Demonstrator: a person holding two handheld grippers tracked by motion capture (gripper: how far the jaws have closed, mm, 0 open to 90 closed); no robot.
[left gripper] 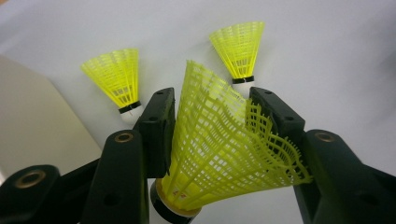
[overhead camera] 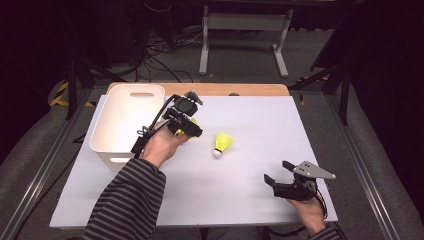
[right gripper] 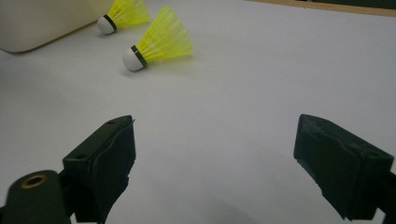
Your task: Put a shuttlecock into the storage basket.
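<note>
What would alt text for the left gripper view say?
Two black fingers squeeze a yellow shuttlecock, crumpling its mesh skirt. Two more shuttlecocks lie beyond on the white table.

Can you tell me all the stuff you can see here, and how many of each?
shuttlecock held in the left gripper: 1, yellow, its skirt squeezed between the jaws.
shuttlecocks on the table: 2, yellow with white tips, lying on the white board beyond the held one.
bin: 1, white, on the left part of the table.
table: 1, white board over a wooden top.
cables: several, dark, on the floor behind the table.
left gripper: 1, black, beside the bin.
right gripper: 1, black, jaws apart, near the front right of the table.
</note>
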